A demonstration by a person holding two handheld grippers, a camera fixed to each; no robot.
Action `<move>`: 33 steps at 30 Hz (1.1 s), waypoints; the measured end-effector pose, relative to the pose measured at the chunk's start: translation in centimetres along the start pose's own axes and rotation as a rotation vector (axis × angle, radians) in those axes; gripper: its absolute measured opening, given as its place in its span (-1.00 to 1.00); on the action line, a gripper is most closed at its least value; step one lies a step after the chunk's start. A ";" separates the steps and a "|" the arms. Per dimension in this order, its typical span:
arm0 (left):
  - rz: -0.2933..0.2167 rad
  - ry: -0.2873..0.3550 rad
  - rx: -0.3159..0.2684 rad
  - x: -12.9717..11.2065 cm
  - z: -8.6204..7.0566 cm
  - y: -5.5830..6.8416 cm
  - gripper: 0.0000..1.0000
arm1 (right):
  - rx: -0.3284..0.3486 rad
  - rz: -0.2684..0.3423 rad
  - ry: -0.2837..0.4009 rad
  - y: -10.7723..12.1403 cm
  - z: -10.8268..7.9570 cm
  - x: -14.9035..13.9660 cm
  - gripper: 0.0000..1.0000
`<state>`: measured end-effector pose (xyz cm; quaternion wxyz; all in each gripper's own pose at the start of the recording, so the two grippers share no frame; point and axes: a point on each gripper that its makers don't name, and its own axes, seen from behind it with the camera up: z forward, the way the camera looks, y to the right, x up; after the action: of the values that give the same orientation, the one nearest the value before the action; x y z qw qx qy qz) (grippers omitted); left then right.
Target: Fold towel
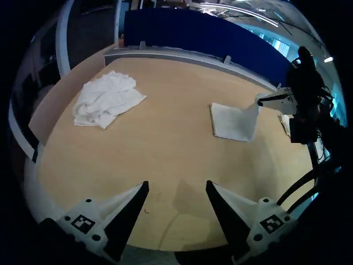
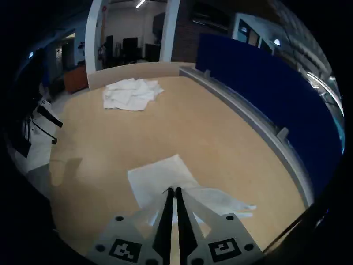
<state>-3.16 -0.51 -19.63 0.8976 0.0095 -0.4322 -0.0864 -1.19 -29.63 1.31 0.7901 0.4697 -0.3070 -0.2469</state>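
The towel (image 2: pixel 154 176) is white matt cloth, as is the rumpled pile (image 1: pixel 106 99). The table (image 1: pixel 176 145) looks like pale wood, smooth, faintly shiny. The left gripper (image 1: pixel 176 183) has white plastic fingers (image 1: pixel 103 205), black inside. The divider (image 1: pixel 198 31) is matt blue.

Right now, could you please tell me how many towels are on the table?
2: a crumpled heap near the far corner, and a flat towel whose edge the right gripper pinches. The heap may hide more.
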 end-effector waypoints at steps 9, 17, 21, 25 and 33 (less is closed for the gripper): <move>-0.029 0.025 0.018 0.4 -0.7 -0.5 0.93 | 0.130 0.011 -0.050 -5.6 8.3 -0.9 -0.88; -0.047 0.024 0.011 0.2 -0.7 -0.2 0.93 | 0.164 0.071 -0.087 -7.3 10.9 -2.6 -0.89; -0.039 0.017 0.014 0.0 -0.7 -0.3 0.92 | 0.162 0.072 -0.084 -7.1 10.6 -2.7 -0.82; -0.037 0.016 0.017 -0.1 -0.7 -0.4 0.92 | 0.154 0.068 -0.076 -6.8 10.3 -2.7 -0.38; -0.032 0.012 0.021 -0.2 -0.4 -0.3 0.93 | 0.135 0.051 -0.045 -6.2 9.3 -2.7 0.73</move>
<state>-2.97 -0.82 -20.06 0.8984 0.0264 -0.4277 -0.0960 -10.31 -36.03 -1.44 0.7554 0.5084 -0.3526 -0.2160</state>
